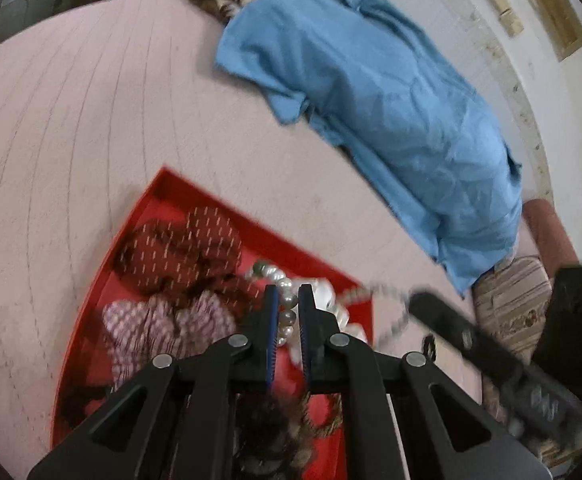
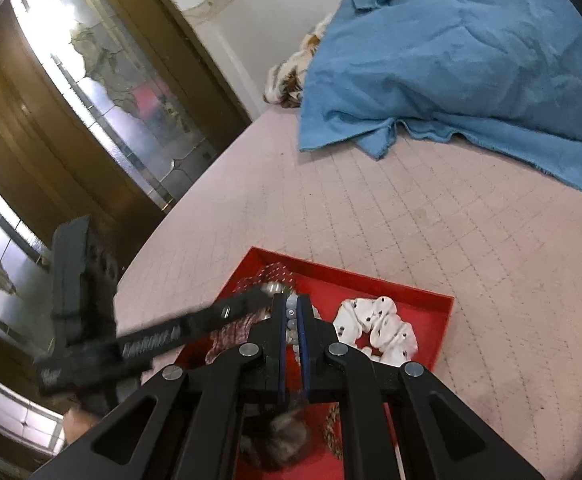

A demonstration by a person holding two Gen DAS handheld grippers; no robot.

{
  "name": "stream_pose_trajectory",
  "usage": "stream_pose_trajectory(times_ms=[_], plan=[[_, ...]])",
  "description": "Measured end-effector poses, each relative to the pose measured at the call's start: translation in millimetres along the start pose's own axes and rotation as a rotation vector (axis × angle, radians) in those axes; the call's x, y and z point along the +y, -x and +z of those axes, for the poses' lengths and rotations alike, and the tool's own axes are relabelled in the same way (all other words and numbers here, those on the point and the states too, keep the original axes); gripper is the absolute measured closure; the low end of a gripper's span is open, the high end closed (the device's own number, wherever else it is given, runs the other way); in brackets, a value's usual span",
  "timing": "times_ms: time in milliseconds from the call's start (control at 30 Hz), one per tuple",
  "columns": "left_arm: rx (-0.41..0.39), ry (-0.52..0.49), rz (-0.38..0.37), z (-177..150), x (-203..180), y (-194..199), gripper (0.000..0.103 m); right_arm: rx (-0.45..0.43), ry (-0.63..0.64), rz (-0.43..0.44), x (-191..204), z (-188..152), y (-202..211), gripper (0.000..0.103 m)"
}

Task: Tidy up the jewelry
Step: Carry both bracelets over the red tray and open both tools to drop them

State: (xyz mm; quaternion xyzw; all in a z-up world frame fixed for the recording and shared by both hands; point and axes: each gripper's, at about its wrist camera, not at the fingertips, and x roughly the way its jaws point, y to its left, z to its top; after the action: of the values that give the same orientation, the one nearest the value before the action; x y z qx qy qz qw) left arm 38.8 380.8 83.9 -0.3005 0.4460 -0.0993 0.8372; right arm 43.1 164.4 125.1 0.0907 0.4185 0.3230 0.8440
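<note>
Lettering on the left gripper (image 2: 265,298) is too blurred.

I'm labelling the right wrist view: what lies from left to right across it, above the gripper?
Glass-paneled door → patterned blanket → blue cloth.
</note>
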Motion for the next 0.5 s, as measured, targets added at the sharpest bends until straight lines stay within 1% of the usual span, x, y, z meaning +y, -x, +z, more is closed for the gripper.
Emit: stream_pose_trajectory(times_ms=[200, 367, 433, 500], plan=[[0.056, -0.044, 0.025, -15, -3, -3, 0.094, 0.065, -0.104, -0.002, -24, 8, -34, 0.097], [0.054, -0.057, 0.079, -16, -3, -7, 0.094, 0.111, -0.144, -0.022, -35, 0, -53, 0.097], [0.049, -0.07, 0.12, -16, -4, -9, 0.094, 0.122, -0.147, -0.029, -37, -2, -57, 0.097], [0.046, -0.079, 0.138, -17, -5, -9, 0.094, 0.133, -0.144, -0.04, -38, -4, -61, 0.096]])
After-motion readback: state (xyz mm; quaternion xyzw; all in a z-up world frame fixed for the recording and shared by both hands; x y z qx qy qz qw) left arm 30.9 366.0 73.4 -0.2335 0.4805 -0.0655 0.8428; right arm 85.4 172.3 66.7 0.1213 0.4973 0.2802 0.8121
